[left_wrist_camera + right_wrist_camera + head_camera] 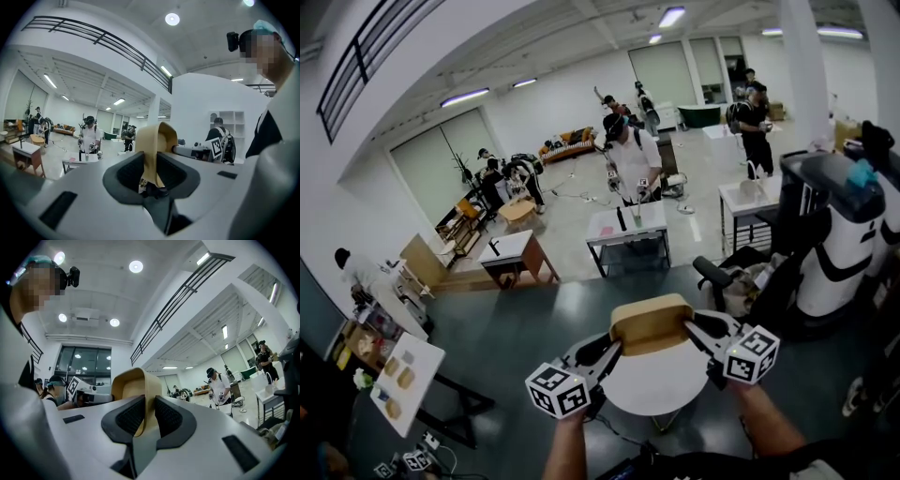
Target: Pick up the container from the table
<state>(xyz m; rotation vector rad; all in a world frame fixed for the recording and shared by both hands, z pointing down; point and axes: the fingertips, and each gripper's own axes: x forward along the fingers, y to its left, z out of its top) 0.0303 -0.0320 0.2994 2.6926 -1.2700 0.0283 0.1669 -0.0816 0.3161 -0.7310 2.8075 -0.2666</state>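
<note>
A tan, box-shaped container (pixel 651 323) hangs in the air above a small round white table (pixel 656 380), held from both sides. My left gripper (pixel 613 348) is shut on its left rim; in the left gripper view the tan wall (pixel 152 152) stands pinched between the dark pads. My right gripper (pixel 690 328) is shut on the right rim, and the right gripper view shows the container wall (pixel 147 399) clamped between its pads. Both grippers point roughly level, toward each other.
A white table (pixel 628 230) with a person at it stands ahead, a brown table (pixel 516 253) to its left. A white and black machine (pixel 839 234) and a dark chair (pixel 727 281) are at the right. A board (pixel 405 380) with tan pieces lies lower left.
</note>
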